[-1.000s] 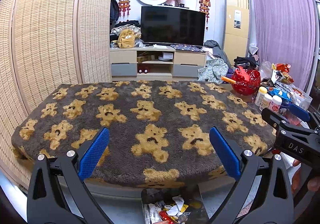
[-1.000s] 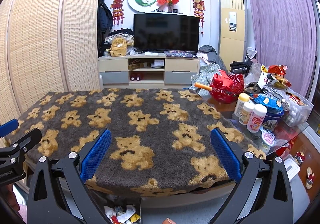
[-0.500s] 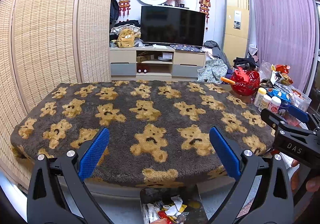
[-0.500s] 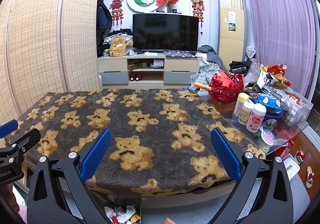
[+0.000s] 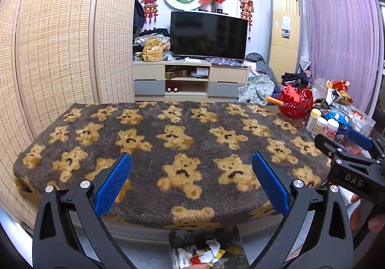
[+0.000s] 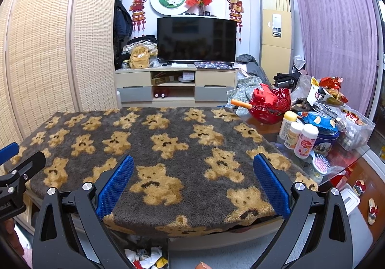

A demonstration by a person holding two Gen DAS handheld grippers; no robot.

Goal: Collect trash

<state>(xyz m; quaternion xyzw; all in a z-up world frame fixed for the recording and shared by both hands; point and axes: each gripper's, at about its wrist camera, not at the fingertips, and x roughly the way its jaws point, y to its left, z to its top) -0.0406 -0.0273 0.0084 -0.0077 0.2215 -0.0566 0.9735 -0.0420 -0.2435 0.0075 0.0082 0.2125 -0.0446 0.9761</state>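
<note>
A dark bin (image 5: 180, 240) holding crumpled paper and wrappers (image 5: 207, 253) stands on the floor below the table's near edge; its trash also shows in the right wrist view (image 6: 146, 258). My left gripper (image 5: 191, 184) is open and empty above the bear-patterned table cover (image 5: 182, 134). My right gripper (image 6: 193, 184) is open and empty over the same cover (image 6: 168, 139). The right gripper also shows at the right of the left wrist view (image 5: 349, 160). No loose trash is visible on the cover.
Bottles (image 6: 298, 134), a red basket (image 6: 269, 103), snack bags (image 6: 320, 120), a plastic box (image 6: 356, 129) and a hairbrush (image 6: 321, 164) crowd the glass tabletop at right. A woven screen (image 5: 60, 52) stands left. A TV stand (image 5: 190, 79) is behind.
Both grippers have barely shifted; the view has drifted slightly. Both stay open and empty.
</note>
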